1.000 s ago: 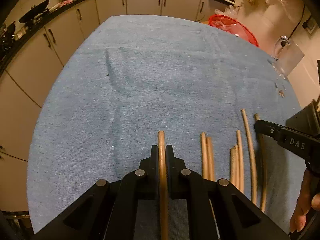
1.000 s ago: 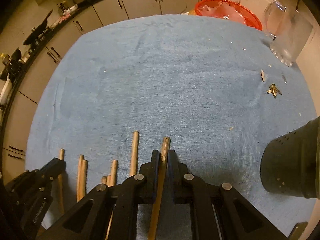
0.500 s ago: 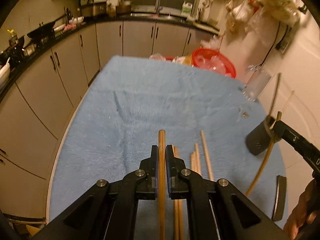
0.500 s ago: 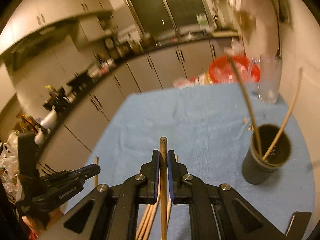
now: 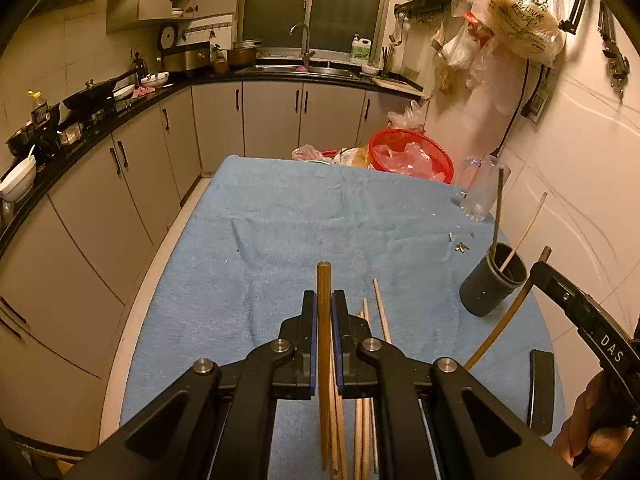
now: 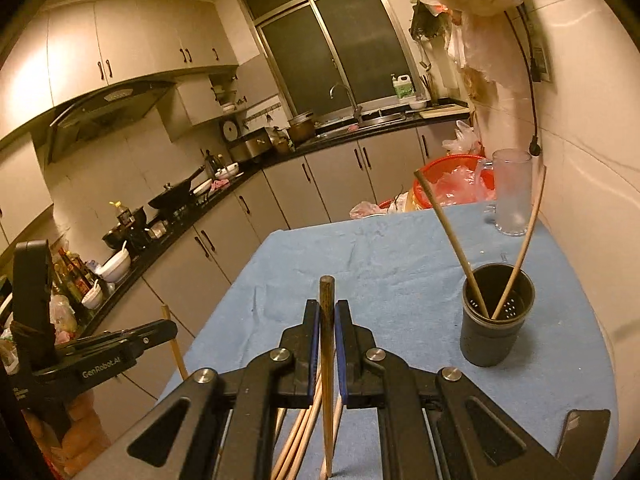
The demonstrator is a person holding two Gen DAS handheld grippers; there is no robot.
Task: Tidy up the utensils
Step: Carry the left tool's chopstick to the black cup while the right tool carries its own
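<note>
Both grippers clamped on one chopstick each; holder (image 6: 497, 314) ahead-right of right gripper (image 6: 327, 316), nearer than left gripper (image 5: 324, 312).

A table (image 5: 280, 240) covered with a blue towel carries everything. Ahead and to the right of the left fingers (image 5: 308, 336) stands a dark holder cup (image 5: 490, 284) (two chopsticks lean inside it). Loose chopsticks (image 5: 378, 312) lie just right of these fingers. Farther ahead, at the far edge, stand a clear glass mug (image 5: 480, 188) and a red basket (image 5: 412, 154).
</note>
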